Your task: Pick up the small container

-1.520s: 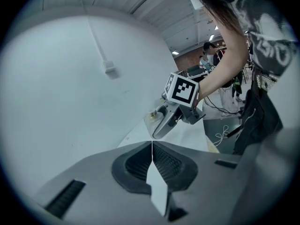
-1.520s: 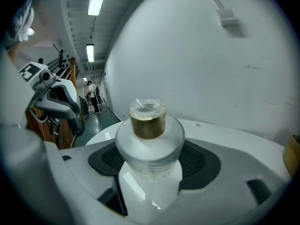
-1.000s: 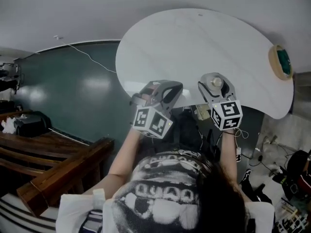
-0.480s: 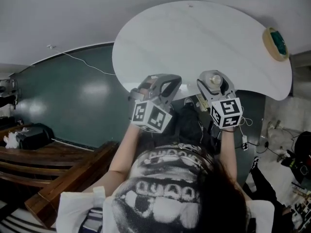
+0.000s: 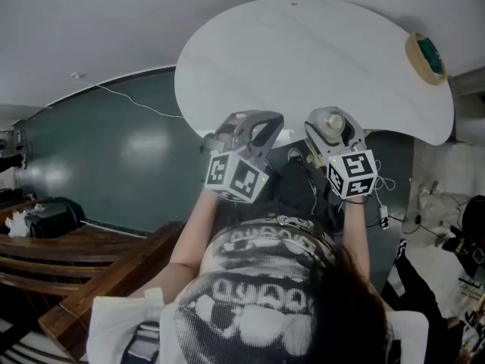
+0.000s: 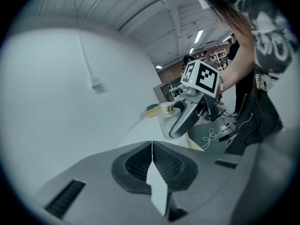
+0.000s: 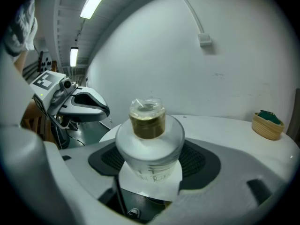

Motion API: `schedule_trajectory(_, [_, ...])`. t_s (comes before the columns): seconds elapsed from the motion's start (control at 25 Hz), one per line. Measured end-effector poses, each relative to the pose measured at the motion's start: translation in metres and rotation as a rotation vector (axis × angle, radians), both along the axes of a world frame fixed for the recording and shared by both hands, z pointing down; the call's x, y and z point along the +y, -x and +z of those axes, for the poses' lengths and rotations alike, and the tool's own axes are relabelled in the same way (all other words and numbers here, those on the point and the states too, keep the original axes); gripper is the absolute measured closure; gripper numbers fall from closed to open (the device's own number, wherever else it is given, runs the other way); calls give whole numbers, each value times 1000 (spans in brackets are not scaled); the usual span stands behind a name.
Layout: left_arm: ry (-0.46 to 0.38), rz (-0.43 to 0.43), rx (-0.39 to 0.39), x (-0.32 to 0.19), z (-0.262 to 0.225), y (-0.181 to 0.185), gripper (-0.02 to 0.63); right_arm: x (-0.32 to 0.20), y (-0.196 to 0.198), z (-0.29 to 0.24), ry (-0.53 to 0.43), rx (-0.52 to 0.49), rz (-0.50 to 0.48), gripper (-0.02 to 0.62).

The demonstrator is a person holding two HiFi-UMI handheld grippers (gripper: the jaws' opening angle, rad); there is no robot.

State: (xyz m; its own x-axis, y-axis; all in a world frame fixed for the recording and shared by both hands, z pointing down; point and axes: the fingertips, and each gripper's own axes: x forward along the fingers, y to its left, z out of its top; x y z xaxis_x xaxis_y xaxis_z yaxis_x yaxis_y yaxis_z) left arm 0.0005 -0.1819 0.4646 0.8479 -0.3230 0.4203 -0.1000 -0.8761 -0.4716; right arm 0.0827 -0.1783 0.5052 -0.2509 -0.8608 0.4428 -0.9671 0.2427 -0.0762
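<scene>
From over the person's head, the white table [image 5: 303,59] and the little woven bowl [image 5: 426,55] at its far right edge sit higher in the picture than a second ago, while the two grippers keep side by side at the near rim. The left gripper [image 5: 250,120] is pinched closed on nothing; the right gripper [image 5: 330,114] carries the small container [image 5: 333,126], as it did before. Along the left gripper [image 6: 152,146], its two pads meet with nothing between them, and beyond them the right gripper [image 6: 187,116] holds the container [image 6: 165,123] off the table's edge. Along the right gripper [image 7: 150,153], both pads clamp the frosted, gold-capped container [image 7: 149,125]; one bowl [image 7: 268,124] stands well off on the one table [image 7: 220,125].
</scene>
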Motion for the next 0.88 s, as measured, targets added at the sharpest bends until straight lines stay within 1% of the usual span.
schedule_trajectory(0.32, [-8, 1, 4, 6, -2, 1, 601, 9, 8, 2, 0, -13, -12, 267])
schedule_trajectory(0.56, [-13, -4, 7, 5, -2, 3, 601, 8, 11, 4, -3, -27, -17, 267])
schedule_trajectory(0.88, [-11, -5, 9, 4, -2, 2, 601, 1, 10, 5, -4, -18, -30, 267])
